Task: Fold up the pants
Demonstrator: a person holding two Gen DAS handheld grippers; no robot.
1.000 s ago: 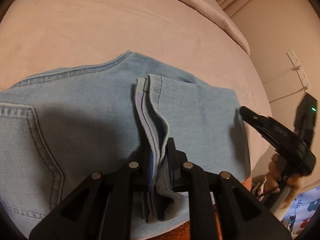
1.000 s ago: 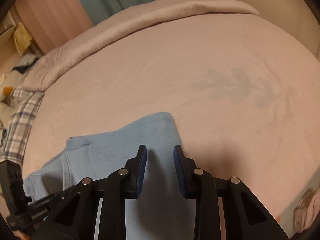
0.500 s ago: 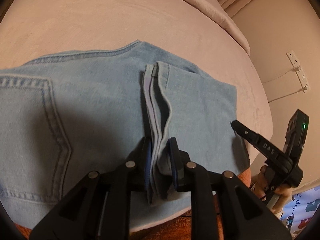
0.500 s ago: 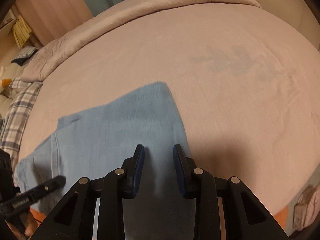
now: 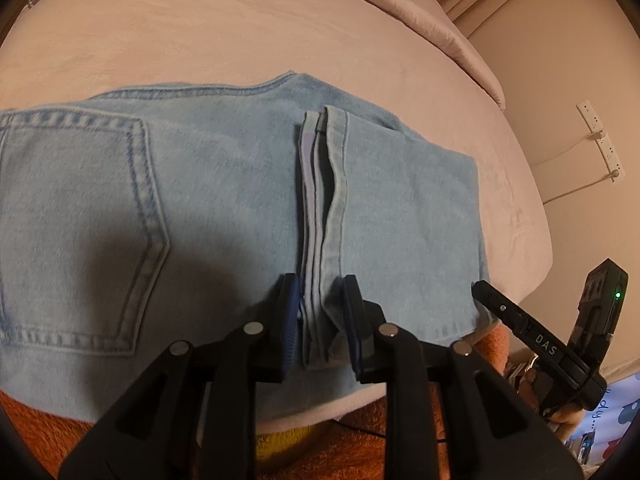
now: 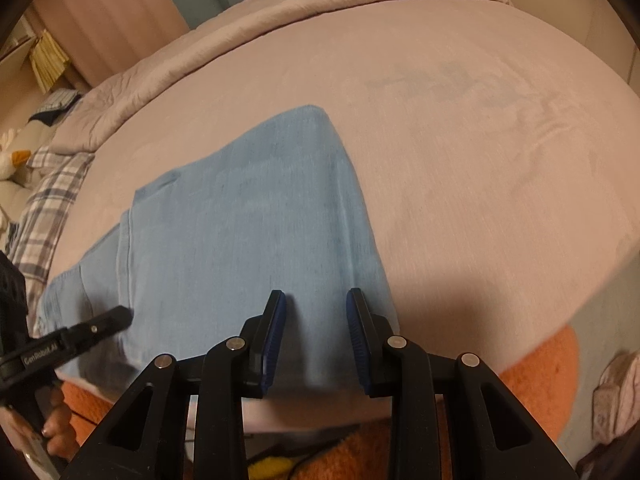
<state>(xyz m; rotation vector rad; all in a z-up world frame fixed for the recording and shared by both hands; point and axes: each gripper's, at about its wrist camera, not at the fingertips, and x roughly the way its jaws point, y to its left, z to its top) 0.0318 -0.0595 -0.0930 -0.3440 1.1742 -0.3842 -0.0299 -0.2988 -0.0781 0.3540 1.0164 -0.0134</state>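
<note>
Light blue jeans (image 5: pixel 200 200) lie folded on a pink bed (image 5: pixel 200 40), back pocket (image 5: pixel 80 220) up at the left. The leg hems (image 5: pixel 320 200) are laid over the seat. My left gripper (image 5: pixel 322 320) straddles the near end of those hems at the bed's front edge. Its jaws are opening, and the stacked hem edges sit loose between the pads. My right gripper (image 6: pixel 316 328) hovers open over the folded end of the jeans (image 6: pixel 240 220), nothing between its pads. The right gripper (image 5: pixel 532 344) shows beside the fold, and the left gripper (image 6: pixel 80 332) appears at the left.
A rolled duvet (image 6: pixel 280 12) runs along the bed's far side. Plaid cloth (image 6: pixel 48 184) and a plush toy (image 6: pixel 12 160) lie at the far left. An orange fuzzy cover (image 5: pixel 40 420) hangs below the front edge. A power strip (image 5: pixel 600 136) is on the right wall.
The left jaws have widened around the hems, which have dropped flat. The right gripper has come in from beside the fold to above the folded jeans.
</note>
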